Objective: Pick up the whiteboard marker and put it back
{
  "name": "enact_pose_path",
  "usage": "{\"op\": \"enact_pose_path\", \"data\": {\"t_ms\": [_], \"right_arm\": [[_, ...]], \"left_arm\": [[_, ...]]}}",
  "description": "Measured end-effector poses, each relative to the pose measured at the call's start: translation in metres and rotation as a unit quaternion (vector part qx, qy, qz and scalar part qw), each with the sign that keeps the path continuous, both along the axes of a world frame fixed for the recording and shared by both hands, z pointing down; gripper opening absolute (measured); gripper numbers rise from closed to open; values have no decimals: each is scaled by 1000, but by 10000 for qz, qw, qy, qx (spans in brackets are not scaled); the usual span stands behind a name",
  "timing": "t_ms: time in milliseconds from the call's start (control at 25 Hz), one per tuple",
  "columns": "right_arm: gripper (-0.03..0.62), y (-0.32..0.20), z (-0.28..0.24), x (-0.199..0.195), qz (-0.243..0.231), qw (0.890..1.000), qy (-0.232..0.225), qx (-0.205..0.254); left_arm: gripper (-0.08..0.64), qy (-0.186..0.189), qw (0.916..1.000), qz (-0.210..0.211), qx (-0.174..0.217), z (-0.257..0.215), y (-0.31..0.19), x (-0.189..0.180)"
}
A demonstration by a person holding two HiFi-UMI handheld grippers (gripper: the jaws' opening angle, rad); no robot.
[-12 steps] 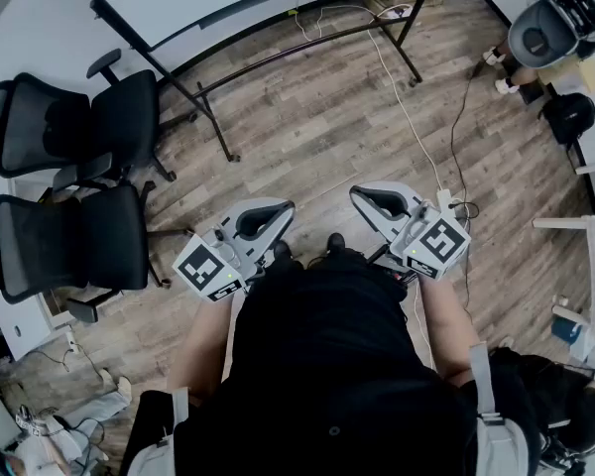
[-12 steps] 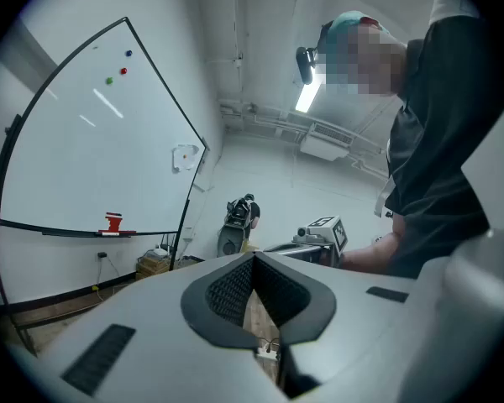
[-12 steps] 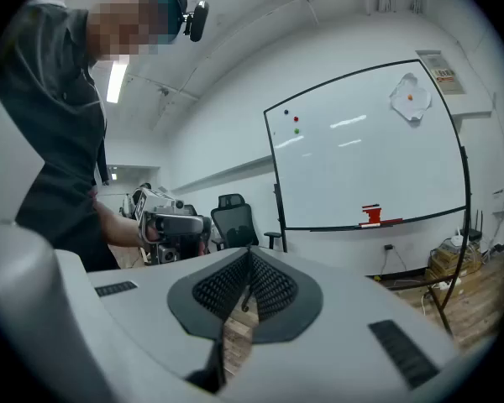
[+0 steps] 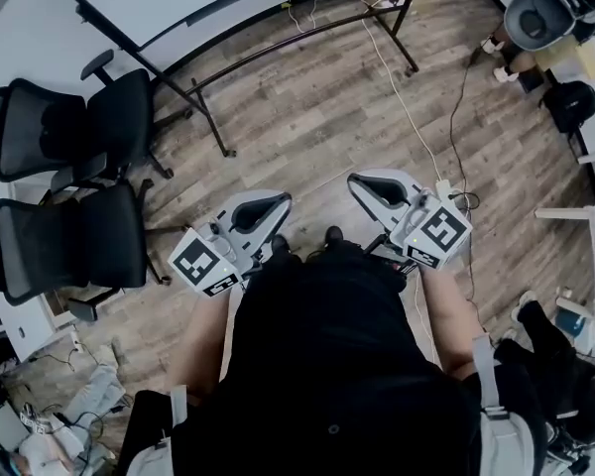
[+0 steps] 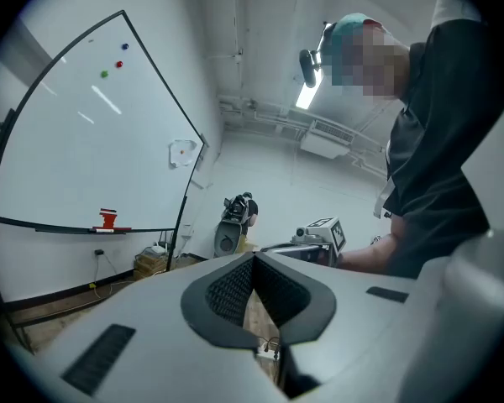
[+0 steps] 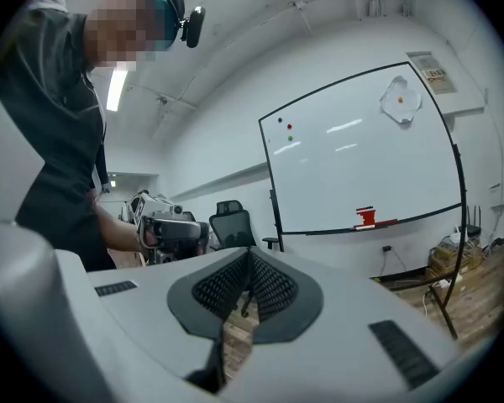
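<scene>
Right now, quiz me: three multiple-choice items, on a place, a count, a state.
1. Where does the red object sit? A on the floor; B on the whiteboard's ledge; C in a gripper.
2. How many black office chairs in the head view? A one; B two; C four.
3. Left gripper and right gripper are? A both shut, empty; B both wide open; C left holding a marker.
B, it rests on that ledge; B, two stand at the person's left; A, pads meet, nothing between.

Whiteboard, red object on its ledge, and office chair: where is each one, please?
Whiteboard [image 6: 361,149], right gripper view, white surface.
Red object [image 6: 365,217], right gripper view, its middle.
Chair [image 6: 231,225], right gripper view, backrest.
</scene>
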State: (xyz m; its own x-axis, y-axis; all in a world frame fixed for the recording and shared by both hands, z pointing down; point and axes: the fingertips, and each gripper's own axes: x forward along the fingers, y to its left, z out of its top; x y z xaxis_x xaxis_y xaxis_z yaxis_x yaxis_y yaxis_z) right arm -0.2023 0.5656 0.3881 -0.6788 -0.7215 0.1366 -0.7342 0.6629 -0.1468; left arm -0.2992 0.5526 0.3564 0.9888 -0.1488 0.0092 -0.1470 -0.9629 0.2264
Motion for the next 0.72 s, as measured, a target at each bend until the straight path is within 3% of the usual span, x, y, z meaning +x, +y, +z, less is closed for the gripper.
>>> {"op": "enact_pose_path", "data": {"t_ms": [720], "right_arm": [[20,19,20,32,-550,9984,-123,-108]], "left_arm": [[11,-444,9977,-508,-25,14,9,27]]}}
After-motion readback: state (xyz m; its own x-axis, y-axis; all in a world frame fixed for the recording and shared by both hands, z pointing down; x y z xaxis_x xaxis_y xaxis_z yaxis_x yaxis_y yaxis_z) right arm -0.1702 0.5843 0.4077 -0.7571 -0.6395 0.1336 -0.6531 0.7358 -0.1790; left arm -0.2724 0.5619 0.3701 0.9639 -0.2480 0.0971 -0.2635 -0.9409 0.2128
